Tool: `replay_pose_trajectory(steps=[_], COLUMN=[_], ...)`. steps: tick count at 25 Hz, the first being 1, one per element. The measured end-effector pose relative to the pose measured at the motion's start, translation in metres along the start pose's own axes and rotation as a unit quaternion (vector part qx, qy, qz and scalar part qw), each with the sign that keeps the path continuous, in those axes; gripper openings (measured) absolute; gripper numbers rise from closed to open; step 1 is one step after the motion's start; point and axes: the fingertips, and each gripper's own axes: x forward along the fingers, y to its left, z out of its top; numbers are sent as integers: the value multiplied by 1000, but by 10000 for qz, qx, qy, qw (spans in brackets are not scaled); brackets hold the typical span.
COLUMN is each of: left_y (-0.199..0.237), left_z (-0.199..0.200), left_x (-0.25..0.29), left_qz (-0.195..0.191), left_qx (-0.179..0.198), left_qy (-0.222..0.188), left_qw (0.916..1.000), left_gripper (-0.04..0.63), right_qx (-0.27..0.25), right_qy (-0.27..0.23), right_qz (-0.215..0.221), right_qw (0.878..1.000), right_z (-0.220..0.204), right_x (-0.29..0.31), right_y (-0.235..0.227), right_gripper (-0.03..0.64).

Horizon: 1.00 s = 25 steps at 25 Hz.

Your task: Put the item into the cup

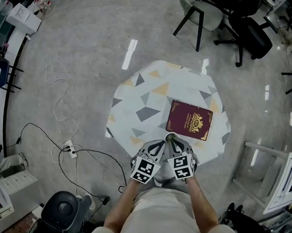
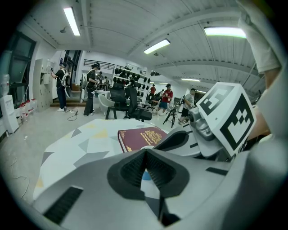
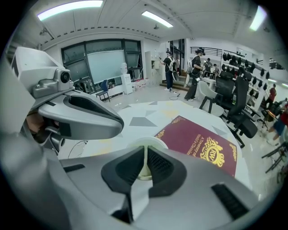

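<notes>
Pickup not yet begun: my left tool (image 2: 145, 152) and right tool (image 3: 145, 151) are closed, empty, near the cup (image 3: 147, 140); next, open onto the item.

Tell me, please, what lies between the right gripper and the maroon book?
A pale cup stands there, close before the book, seen in the right gripper view.

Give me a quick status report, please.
Left gripper and right gripper side by side at table edge, both closed. Cup just ahead, beside red book. Item not identifiable; speck of blue beyond left gripper.
</notes>
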Motion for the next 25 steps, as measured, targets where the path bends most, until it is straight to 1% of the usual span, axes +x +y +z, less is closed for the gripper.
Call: replay_pose_trajectory(steps=[8,11,16,19,21,25], left_y=[4,4,1,-4,-8,-15], left_z=[13,21,44,59,71,95], left_x=[-6,-10,-20,-27,-32,-44], left_qz=[49,52,11,-65,-134,-230], left_qx=[73,130,231,285,330,519], left_qy=[-152,-243,-520,-729,-882,-1164], left_qw=[9998,9996,9984,9969,9955,9916], left_gripper=[12,12,12,12,12,12], right_qx=[1,-9,-17,24,54,116], right_qy=[-296,-528,-1030,-1304,-1501,-1879], right_qz=[-66,-104,-143,-277,-396,-569], right_qw=[9995,9986,9946,9911,9879,9805], right_z=[16,27,49,61,69,86], right_x=[-13,-22,-43,-61,-74,-103], right_y=[0,0,0,-3,-7,-13], right_gripper=[29,28,29,25,11,8])
